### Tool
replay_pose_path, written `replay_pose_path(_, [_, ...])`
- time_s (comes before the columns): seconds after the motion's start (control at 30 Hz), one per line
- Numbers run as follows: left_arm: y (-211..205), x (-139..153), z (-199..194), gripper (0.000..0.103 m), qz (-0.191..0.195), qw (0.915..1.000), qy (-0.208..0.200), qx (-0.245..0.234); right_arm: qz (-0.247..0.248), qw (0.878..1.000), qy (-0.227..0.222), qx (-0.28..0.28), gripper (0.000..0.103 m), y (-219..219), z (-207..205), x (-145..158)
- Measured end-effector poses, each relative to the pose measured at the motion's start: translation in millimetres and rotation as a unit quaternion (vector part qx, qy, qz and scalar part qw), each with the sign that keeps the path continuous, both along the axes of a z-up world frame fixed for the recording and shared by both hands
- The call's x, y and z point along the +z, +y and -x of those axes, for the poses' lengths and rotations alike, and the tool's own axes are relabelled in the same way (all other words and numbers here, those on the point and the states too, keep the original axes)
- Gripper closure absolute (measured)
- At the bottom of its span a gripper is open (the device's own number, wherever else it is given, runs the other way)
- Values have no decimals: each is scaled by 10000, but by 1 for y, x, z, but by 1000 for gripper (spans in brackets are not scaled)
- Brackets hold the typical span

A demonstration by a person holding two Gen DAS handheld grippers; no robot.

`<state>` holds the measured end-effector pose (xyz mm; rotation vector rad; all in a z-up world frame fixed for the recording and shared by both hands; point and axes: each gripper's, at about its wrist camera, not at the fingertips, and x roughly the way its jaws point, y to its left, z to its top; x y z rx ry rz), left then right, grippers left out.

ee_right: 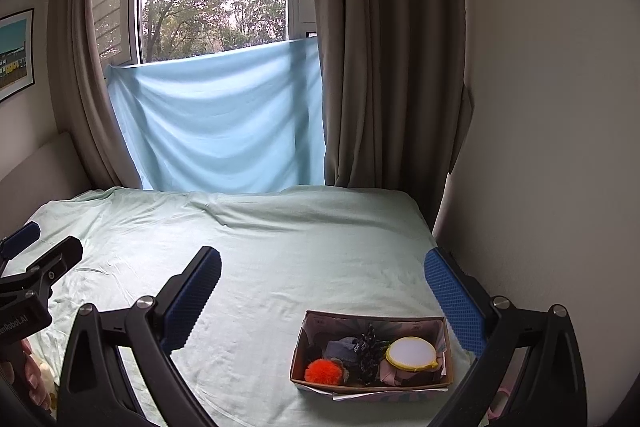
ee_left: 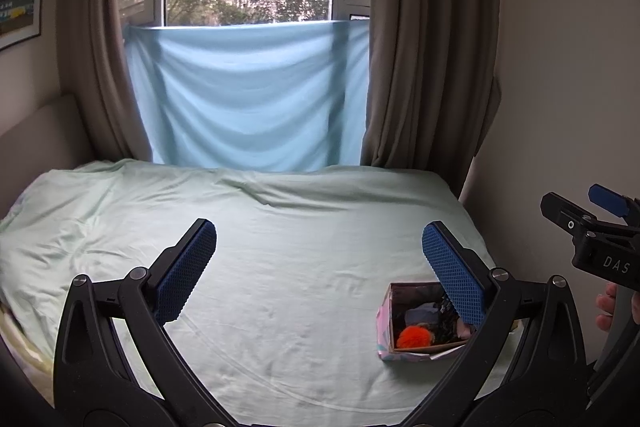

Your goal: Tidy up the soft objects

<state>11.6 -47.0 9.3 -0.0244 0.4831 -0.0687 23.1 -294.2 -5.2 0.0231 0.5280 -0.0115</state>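
Left gripper [ee_left: 319, 247] and right gripper [ee_right: 323, 277] held above the bed [ee_right: 280, 247], jaws wide, gripping nothing. Near right on the sheet, an open box [ee_right: 374, 385] packed with an orange pompom [ee_right: 322, 371], a round white pad [ee_right: 412, 353] and dark cloth bits. Far behind, blue cloth [ee_right: 216, 123] across the window.

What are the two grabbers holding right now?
Nothing. The left gripper and right gripper have their jaws wide open above the bed.
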Motion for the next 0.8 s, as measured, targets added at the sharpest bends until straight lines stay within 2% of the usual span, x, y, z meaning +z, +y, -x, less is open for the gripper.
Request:
replay_pose_path(0.53, [2,0,-2,0,49,9999,60,150,5,10000,-53,45,2,1,0,1])
replay_pose_path(0.8, [3,4,0,0,-266,9979,-83,588,-65,9999,-23,129,2,0,-1,-2])
